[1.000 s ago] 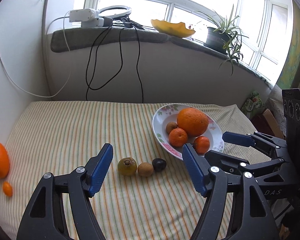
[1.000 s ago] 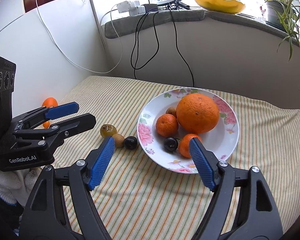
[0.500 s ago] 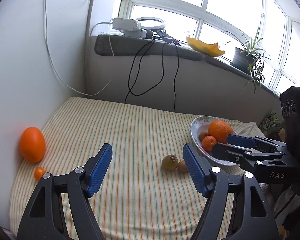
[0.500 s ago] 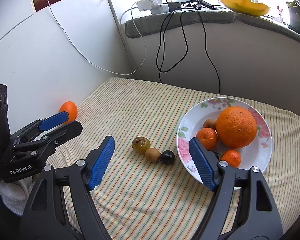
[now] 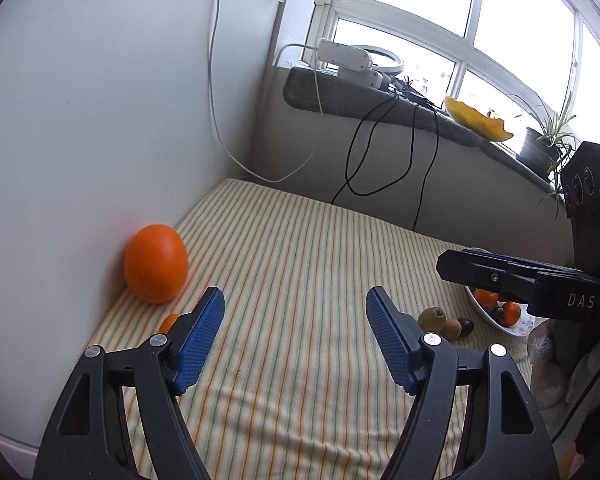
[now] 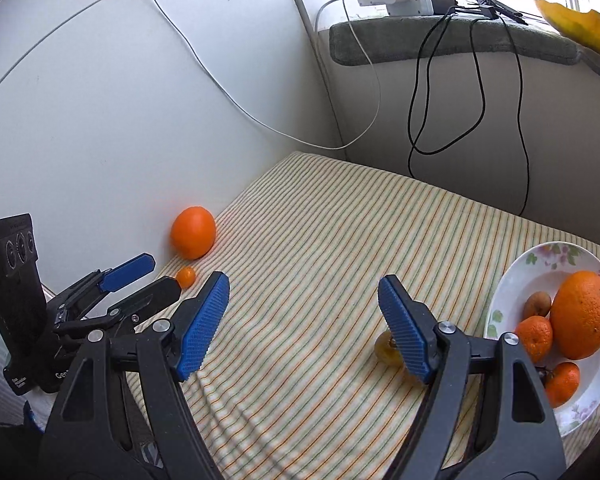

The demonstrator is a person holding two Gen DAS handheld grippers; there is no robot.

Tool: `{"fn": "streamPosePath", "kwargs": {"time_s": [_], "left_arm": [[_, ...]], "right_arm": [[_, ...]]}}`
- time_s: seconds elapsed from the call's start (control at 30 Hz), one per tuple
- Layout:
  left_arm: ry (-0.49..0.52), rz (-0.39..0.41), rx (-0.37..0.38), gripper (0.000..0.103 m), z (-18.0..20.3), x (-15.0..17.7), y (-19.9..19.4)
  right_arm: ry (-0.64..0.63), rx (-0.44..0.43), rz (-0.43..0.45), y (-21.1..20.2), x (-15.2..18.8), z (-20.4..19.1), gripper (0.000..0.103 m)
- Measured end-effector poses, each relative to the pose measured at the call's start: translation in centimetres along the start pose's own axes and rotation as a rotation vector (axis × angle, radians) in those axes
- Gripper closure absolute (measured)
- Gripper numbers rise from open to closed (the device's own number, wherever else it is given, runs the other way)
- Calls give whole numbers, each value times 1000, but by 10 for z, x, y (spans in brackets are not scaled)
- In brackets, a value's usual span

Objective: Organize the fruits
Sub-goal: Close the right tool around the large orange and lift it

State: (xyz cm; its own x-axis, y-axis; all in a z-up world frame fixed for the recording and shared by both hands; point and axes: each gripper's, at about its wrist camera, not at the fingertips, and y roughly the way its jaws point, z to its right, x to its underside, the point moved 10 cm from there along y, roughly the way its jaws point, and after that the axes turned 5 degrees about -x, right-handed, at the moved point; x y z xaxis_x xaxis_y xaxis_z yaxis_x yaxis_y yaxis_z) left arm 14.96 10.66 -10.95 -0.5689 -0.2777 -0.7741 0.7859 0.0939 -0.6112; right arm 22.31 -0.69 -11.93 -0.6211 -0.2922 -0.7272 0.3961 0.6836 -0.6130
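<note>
Both views have swung leftward since a second ago: the plate [image 6: 500, 312] now sits at the right edge, and the large orange [image 5: 156, 264] against the white wall has come toward the centre of the left view. A tiny orange fruit [image 6: 186, 277] lies just in front of it on the striped desk [image 5: 300, 280]. Three small fruits, a yellowish one [image 5: 432, 318] among them, lie in a row just beside the plate.

Judging by its look, the large orange is firm, round and fairly heavy, with dimpled skin that should grip well; taking it across its widest middle seems safest, since it could roll along the wall. The left tool [image 5: 294, 336] is spread wide, holding and touching nothing, short of the orange. The right tool [image 6: 302, 330] is likewise spread wide and empty.
</note>
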Motion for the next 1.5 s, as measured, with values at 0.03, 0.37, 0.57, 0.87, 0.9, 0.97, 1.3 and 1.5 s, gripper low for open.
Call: {"fn": "streamPosePath", "kwargs": {"time_s": [0.03,0.37,0.57,0.87,0.9,0.97,1.3,1.5], "left_arm": [[-13,3,-11,30,-8,0,0],[-111,-3,-70,30,-69,10,3],[-111,-9,-101,30,-80,12,13],[-119,-34,-105,31,-89,13,30],[-117,-35,-107,31,-89,13,31],[-112,-38,-108,31,-90,14,32],[-118,-59,-101,36,-92,16,44],[-117,-69,-118,39,-91,16,55]], "right_arm": [[-6,-4,-6,6,-2,-4,24],[-53,-111,-63,70,-23,-50,24],[-26,-220,-113,114,-29,-74,24],[6,-314,-193,177,-30,-93,24],[6,-323,-200,182,-30,-94,24],[9,-338,-214,196,-29,-100,24],[59,-389,-264,238,-22,-108,24],[80,-409,-287,257,-18,-112,25]]}}
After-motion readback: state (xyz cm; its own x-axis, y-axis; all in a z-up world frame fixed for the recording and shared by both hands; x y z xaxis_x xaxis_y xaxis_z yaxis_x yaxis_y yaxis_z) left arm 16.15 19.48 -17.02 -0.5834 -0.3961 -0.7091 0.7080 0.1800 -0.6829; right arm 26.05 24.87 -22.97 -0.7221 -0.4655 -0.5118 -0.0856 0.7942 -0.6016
